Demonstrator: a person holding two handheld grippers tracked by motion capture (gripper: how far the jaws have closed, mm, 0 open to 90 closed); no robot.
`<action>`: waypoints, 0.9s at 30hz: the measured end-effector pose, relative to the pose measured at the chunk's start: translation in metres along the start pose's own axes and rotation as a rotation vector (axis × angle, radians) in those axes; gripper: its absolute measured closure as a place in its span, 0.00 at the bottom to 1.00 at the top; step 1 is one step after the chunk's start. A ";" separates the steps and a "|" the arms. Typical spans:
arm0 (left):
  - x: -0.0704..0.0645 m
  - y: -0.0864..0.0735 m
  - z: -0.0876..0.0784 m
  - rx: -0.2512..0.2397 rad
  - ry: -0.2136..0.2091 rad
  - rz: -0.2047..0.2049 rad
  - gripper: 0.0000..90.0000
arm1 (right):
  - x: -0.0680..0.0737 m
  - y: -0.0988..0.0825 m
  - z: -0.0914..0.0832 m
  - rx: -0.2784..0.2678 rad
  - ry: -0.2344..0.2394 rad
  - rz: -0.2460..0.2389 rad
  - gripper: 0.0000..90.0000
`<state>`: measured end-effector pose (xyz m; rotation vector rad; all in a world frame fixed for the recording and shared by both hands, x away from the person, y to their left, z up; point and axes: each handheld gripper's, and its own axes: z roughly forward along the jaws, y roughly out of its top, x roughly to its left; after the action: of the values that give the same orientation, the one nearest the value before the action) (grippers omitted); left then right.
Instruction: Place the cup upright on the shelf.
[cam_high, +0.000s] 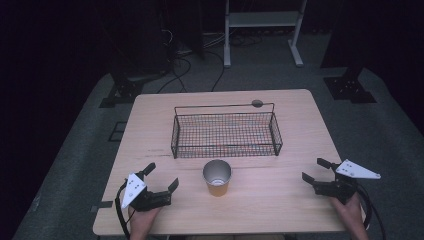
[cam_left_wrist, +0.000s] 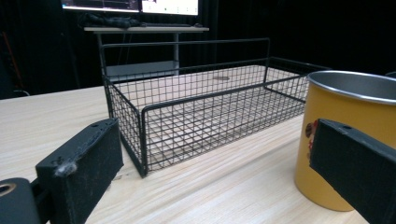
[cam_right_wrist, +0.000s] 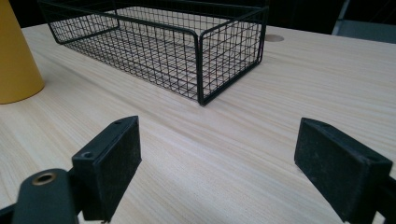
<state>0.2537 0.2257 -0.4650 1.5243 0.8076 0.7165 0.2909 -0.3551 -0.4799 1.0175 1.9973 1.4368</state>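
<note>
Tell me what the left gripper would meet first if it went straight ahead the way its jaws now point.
Probably the yellow cup: the left gripper, jaws open, points toward it, and its far jaw already overlaps the cup's side in its own view. The line could also slip just past the cup to the wire basket; depth is unclear.

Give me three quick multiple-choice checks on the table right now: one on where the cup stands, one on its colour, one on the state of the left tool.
1. Where does the cup stand?
A. inside the wire basket
B. on the table in front of the wire basket
C. on the floor

2. What colour is the cup's outside?
A. yellow
B. blue
C. green

3. How is the left tool?
A. shut on the cup
B. shut on the basket rim
C. open, gripping nothing

Answers:
1 B, the high view shows it on bare table, apart from the basket.
2 A, its wall is yellow with a metal rim.
3 C, its jaws stand wide apart beside the cup.
</note>
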 end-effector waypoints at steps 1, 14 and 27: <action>-0.001 0.000 0.001 0.000 0.001 0.006 0.02 | 0.000 0.000 0.000 0.001 0.000 0.000 0.15; -0.008 -0.001 0.007 0.025 -0.019 0.036 0.00 | 0.001 0.000 0.001 0.007 0.000 -0.004 0.15; -0.019 0.000 0.013 0.034 -0.074 0.055 0.00 | 0.001 0.001 0.001 0.012 0.003 -0.010 0.15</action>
<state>0.2531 0.2028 -0.4662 1.5997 0.7279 0.6857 0.2914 -0.3532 -0.4798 1.0095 2.0129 1.4231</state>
